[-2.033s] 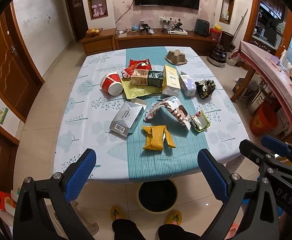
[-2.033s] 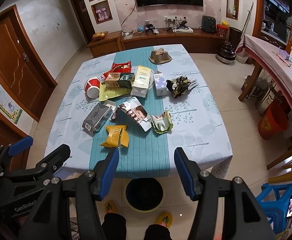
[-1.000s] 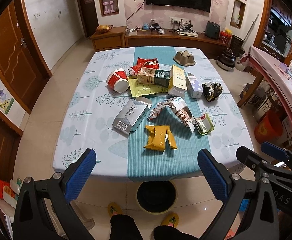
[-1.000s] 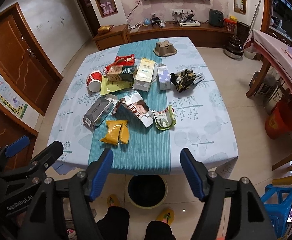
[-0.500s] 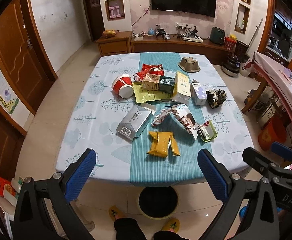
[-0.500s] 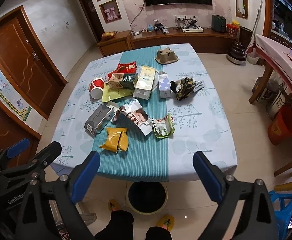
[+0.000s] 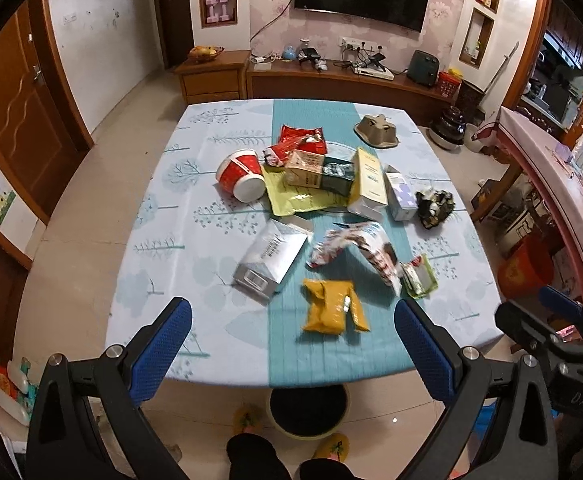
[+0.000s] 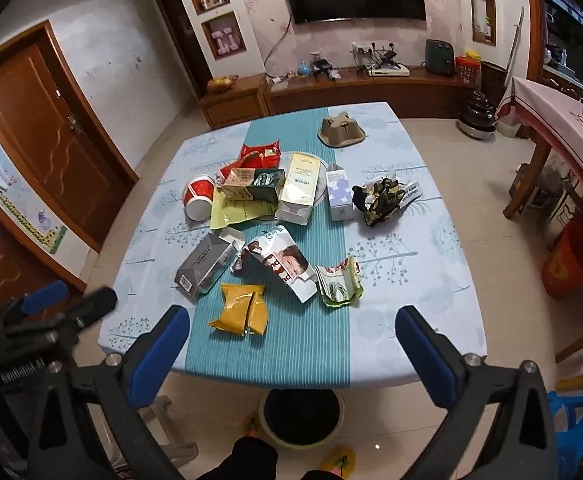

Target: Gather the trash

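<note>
1. The trash lies scattered over the middle of the table (image 7: 151,248); nearest the near edge is a yellow pouch (image 7: 333,311) on the teal runner (image 7: 315,344), crumpled and flat; it looks light and soft, so a pinch across its puffed middle or a folded edge should hold.
2. Just beyond it, left, a grey foil bag (image 7: 269,258); right, a torn white wrapper (image 7: 357,250) and a small green wrapper (image 7: 419,278); all likely light, slippery film, best taken at a raised crease.
3. Farther off: a red paper cup (image 7: 240,176) on its side, cartons (image 7: 367,184) and a flat yellow-green bag (image 7: 299,196); the cartons look stiffer and could be gripped across their narrow faces.
4. The left gripper (image 7: 291,352) stands wide open and empty, above the near table edge.
5. The right gripper (image 8: 291,354) has just been opening and is now spread wide, nothing between its jaws.
6. A black bin (image 8: 301,418) sits on the floor under the near edge.
</note>
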